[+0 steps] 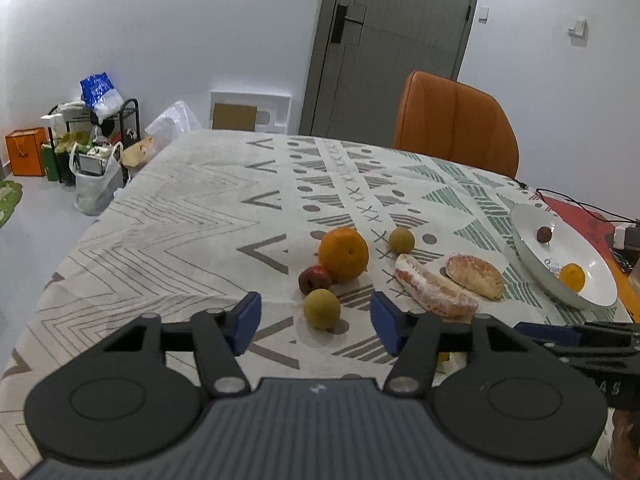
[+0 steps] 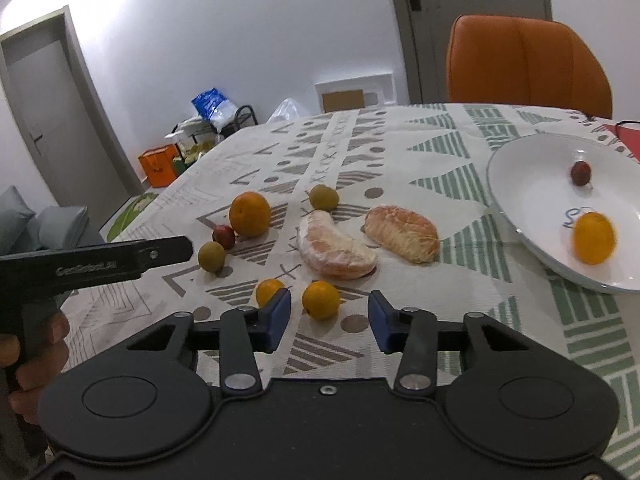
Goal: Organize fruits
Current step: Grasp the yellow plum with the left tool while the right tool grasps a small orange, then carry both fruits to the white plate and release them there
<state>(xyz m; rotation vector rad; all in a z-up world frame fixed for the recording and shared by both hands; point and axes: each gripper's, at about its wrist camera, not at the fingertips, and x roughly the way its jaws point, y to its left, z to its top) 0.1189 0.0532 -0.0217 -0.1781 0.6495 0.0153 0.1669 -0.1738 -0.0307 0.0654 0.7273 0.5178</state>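
My left gripper (image 1: pixel 316 320) is open just above the tablecloth, and a small green fruit (image 1: pixel 322 308) sits between its blue pads without touching them. Behind it lie a dark red fruit (image 1: pixel 314 280), a large orange (image 1: pixel 344 254), another green fruit (image 1: pixel 401 240) and two peeled pomelo segments (image 1: pixel 434 290). My right gripper (image 2: pixel 327 318) is open too, with a small orange (image 2: pixel 321 300) loose between its pads and a second small orange (image 2: pixel 269 291) beside its left finger. The white plate (image 2: pixel 528 184) at the right holds a dark fruit (image 2: pixel 581 173) and an orange (image 2: pixel 594 238).
An orange chair (image 1: pixel 456 124) stands at the table's far side. A black cable (image 1: pixel 576 204) and a red mat lie beyond the plate. Bags and a rack (image 1: pixel 96 136) stand on the floor at the left. A hand (image 2: pixel 40 344) holds the left gripper's handle.
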